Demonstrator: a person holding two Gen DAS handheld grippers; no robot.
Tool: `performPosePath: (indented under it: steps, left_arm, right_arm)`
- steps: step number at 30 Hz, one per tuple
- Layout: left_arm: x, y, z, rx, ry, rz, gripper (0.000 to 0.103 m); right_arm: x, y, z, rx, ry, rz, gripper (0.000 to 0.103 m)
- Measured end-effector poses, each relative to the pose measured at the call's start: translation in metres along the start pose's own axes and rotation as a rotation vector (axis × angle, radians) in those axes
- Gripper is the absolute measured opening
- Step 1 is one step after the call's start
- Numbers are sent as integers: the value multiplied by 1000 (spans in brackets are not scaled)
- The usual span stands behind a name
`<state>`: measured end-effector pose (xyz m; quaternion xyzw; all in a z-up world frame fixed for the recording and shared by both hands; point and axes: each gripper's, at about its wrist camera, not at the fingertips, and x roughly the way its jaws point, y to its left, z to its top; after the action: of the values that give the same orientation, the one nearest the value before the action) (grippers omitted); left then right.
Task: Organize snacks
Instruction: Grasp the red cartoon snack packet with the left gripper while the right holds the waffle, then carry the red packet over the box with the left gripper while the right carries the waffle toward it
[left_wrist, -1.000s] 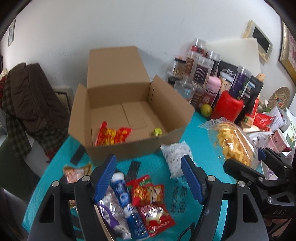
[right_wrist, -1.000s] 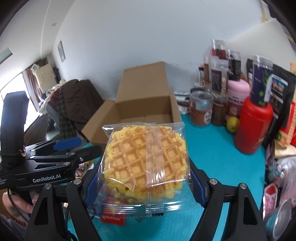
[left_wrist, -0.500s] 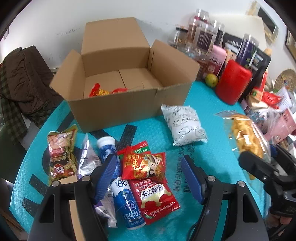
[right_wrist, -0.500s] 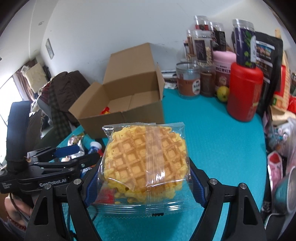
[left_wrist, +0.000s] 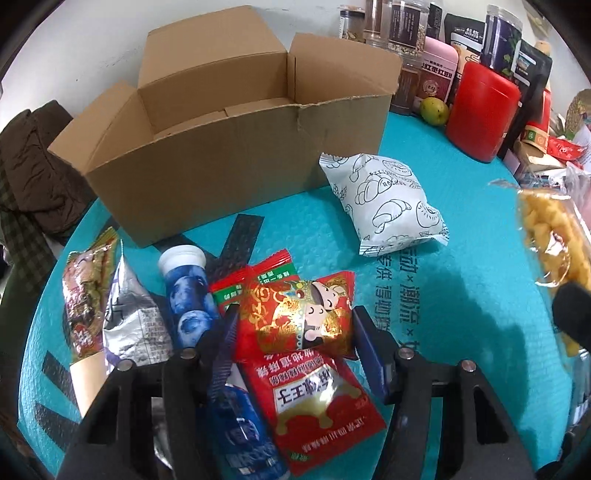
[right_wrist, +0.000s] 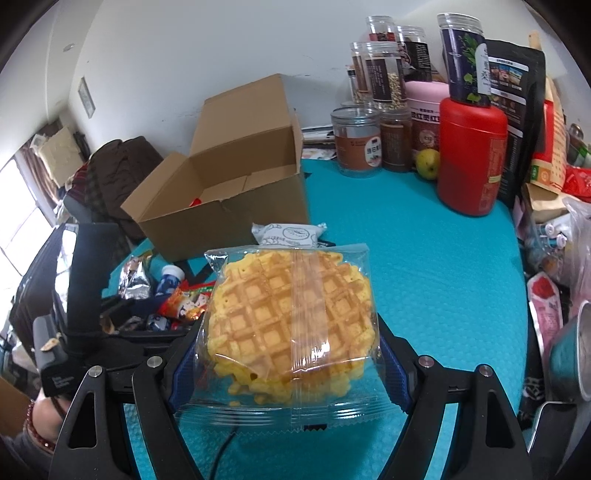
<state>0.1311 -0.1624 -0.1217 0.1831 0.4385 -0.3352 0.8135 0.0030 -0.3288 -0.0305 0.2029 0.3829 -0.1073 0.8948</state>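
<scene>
Your left hand-held gripper (left_wrist: 295, 328) straddles the red-and-gold foil snack packet (left_wrist: 299, 317), jaws unclosed; closing may snag the overlapped red sachet (left_wrist: 314, 410) underneath. Your right hand-held gripper (right_wrist: 288, 347) clamps the clear-wrapped yellow waffle (right_wrist: 288, 314).

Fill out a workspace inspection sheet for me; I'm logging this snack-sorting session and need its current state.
Surface: teal mat covering the table.
Job's things: open cardboard box; white pastry pack, red snack packets, blue tube and silver pouch lying on the mat.
Clutter: jars, red canister, green fruit.
Grippers: left gripper straddles a red packet; right gripper holds the waffle pack.
Cables: a dark cable below the waffle pack.
Surroundings: white wall, brown jacket.
</scene>
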Motion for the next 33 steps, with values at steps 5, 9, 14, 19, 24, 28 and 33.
performPosePath:
  steps: [5, 9, 14, 19, 24, 28, 33]
  left_arm:
    - [-4, 1, 1, -3, -18, -15, 51]
    - [-21, 8, 1, -18, -44, -36, 51]
    - [-52, 16, 10, -25, -112, -74, 51]
    - [-87, 25, 24, -21, -194, -94, 51]
    - [-106, 30, 46, -25, -270, -84, 51]
    - [-126, 36, 63, -19, -332, -66, 51]
    - [-138, 46, 89, -14, -392, -44, 51]
  right_arm:
    - [1, -1, -1, 6, 3, -1, 81]
    - [0, 0, 0, 5, 0, 4, 81]
    - [-2, 3, 7, -2, -11, 26, 81]
    - [-9, 13, 25, -30, -40, 67, 81]
    - [-19, 25, 49, -72, -94, 88, 81]
    - [-28, 42, 73, -126, -147, 102, 81]
    - [-31, 53, 98, -155, -187, 130, 81]
